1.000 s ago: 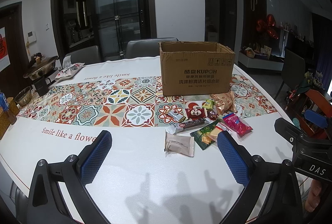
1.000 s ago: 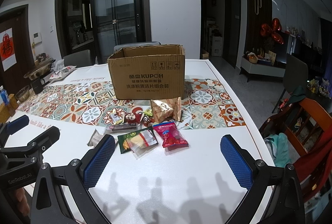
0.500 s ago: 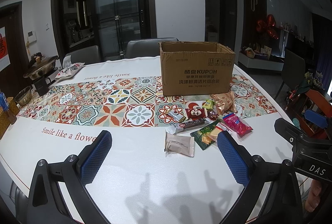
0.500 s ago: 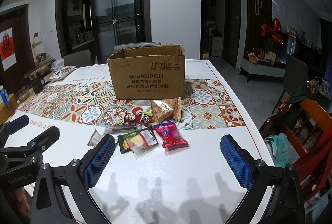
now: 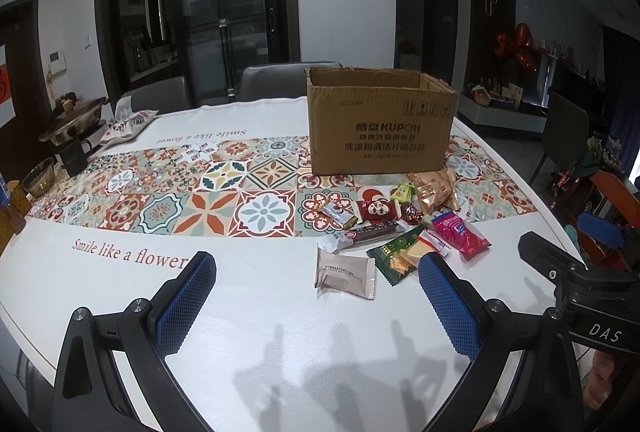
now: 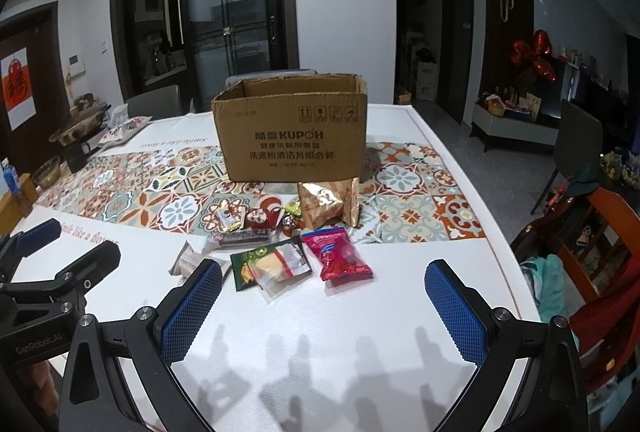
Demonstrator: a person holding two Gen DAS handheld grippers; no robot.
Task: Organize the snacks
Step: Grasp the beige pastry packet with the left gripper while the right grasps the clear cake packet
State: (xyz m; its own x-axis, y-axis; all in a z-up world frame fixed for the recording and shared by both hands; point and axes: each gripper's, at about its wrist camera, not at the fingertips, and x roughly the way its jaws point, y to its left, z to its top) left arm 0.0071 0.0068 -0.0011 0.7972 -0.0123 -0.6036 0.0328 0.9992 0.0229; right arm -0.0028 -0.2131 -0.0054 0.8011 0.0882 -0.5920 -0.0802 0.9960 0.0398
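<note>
- Currently, 2 handheld claws hover low over a white table (image 5: 248, 312) with a patterned tile runner; neither holds anything.
- Left claw (image 5: 316, 306): jaws spread wide, blue pads apart, empty. Seen from its camera, the snack pile lies at about 1 o'clock, just ahead.
- Right claw (image 6: 324, 308): also wide and empty, with the pile at 11 to 12 o'clock.
- Open cardboard box (image 5: 380, 123) stands upright at 12 o'clock beyond the snacks, likely the place to put them.
- Nearest the left claw is a beige sachet (image 5: 346, 274), lying flat, slightly apart from the rest.
- Beside it, a green packet (image 6: 256, 266) sits partly under a clear packet (image 6: 282, 266); a pink packet (image 6: 340, 258) lies just right of them.
- Gold foil bag (image 6: 326, 205) leans near the box front, with small wrapped sweets to its left.
- Handling, as a judgement: all look light, soft and crinkly; film may slip, and contents could crush. Pinch a sealed end or crimped edge rather than the puffed middle, and lift overlapped packets 1 at a time.
</note>
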